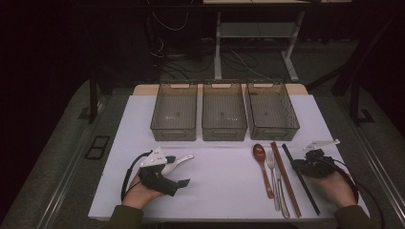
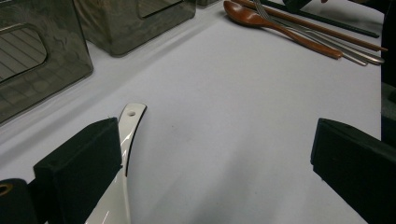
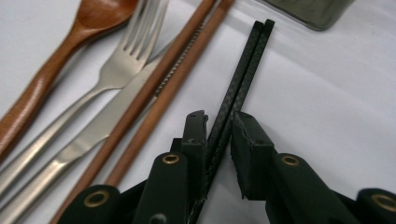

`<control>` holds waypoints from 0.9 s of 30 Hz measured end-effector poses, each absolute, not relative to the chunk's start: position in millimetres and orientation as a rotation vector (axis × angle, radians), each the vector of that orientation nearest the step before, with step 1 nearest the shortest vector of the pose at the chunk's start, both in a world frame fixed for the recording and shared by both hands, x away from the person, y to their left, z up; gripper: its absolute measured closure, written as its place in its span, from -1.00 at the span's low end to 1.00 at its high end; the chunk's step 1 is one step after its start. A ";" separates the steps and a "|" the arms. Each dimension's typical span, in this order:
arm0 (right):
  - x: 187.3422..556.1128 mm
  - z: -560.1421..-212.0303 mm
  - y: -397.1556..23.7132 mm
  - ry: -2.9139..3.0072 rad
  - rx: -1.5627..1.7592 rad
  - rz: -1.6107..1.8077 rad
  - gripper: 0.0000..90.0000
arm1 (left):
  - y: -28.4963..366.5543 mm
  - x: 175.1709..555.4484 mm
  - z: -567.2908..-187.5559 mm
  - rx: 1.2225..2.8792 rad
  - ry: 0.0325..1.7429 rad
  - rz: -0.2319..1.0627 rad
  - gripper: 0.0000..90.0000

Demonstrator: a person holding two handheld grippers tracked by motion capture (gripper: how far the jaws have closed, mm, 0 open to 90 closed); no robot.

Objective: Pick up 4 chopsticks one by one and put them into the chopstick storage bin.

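Right hand-held gripper (image 3: 218,122) sits low at the right side of the white table (image 1: 219,176), jaws narrowed around the pair of black chopsticks (image 3: 240,79); one pad is against them, the other just beside, with a slim gap, so not yet clamped. The black chopsticks lie on the table, rightmost in the cutlery row. Left of them: brown chopsticks (image 3: 175,77), knife (image 3: 100,128), fork (image 3: 119,67), wooden spoon (image 3: 56,70). Left hand-held gripper (image 2: 212,154) rests at the near left, jaws wide apart, a white ceramic spoon (image 2: 127,140) lying against its left pad. Three smoky plastic bins (image 1: 223,112) stand in a row at the far edge.
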State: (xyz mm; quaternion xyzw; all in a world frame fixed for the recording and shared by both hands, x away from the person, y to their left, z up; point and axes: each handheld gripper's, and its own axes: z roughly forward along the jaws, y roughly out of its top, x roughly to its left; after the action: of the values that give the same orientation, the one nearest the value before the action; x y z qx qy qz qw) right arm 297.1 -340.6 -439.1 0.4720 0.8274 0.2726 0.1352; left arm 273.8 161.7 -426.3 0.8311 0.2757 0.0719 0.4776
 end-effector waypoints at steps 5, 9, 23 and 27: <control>299.2 -438.9 -346.9 2.386 1.364 0.766 0.68 | 161.6 274.1 -426.5 2.031 0.671 0.176 -0.98; 300.8 -438.8 -351.4 2.380 1.362 0.751 0.69 | 161.3 274.0 -426.7 2.029 0.671 0.176 -0.98; 296.8 -430.3 -352.6 2.365 1.363 0.823 0.53 | 161.3 274.4 -426.9 2.036 0.667 0.173 -0.98; 291.3 -425.5 -343.5 2.386 1.351 0.904 0.51 | 160.8 274.1 -427.0 2.038 0.666 0.171 -0.98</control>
State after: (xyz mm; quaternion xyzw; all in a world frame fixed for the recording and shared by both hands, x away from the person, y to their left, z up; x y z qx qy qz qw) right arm 291.3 -343.5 -425.5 0.4642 0.8198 0.3105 0.1268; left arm 274.1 160.8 -427.0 0.8336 0.2724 0.0699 0.4754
